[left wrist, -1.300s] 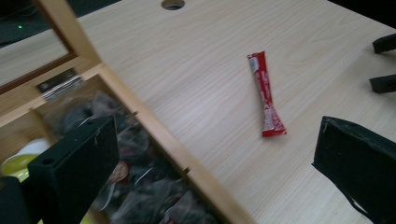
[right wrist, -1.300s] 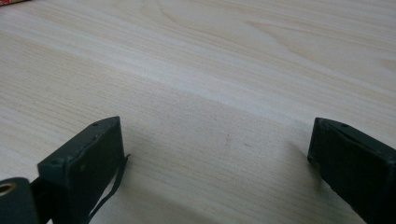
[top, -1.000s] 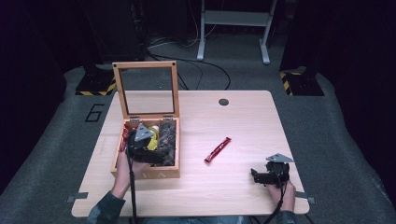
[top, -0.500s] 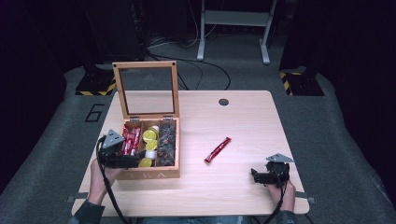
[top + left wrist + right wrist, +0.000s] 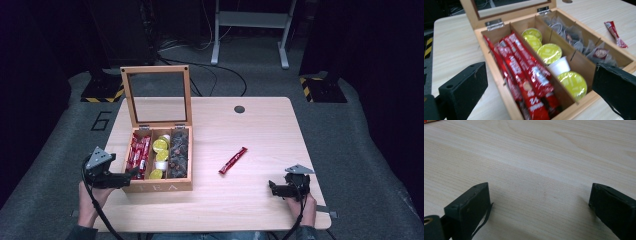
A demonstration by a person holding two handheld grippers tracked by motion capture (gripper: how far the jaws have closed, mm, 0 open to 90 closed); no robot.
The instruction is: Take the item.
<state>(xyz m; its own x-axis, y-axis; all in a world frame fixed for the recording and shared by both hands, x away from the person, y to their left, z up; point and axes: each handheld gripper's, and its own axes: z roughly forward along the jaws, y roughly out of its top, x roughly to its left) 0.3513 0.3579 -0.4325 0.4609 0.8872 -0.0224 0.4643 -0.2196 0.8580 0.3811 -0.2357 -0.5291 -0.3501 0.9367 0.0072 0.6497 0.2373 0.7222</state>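
The red packets point(image 5: 524, 75) between the left gripper point(image 5: 541, 92) jaws look blurry so their words cannot be read, and the bottom edge cuts off their near ends and both jaws.

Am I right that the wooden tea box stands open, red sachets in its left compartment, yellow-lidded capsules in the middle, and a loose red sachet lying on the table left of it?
Not quite: the loose red sachet lies right of the wooden tea box, as the high view shows. The box is open, red sachets left, yellow-lidded capsules in the middle.
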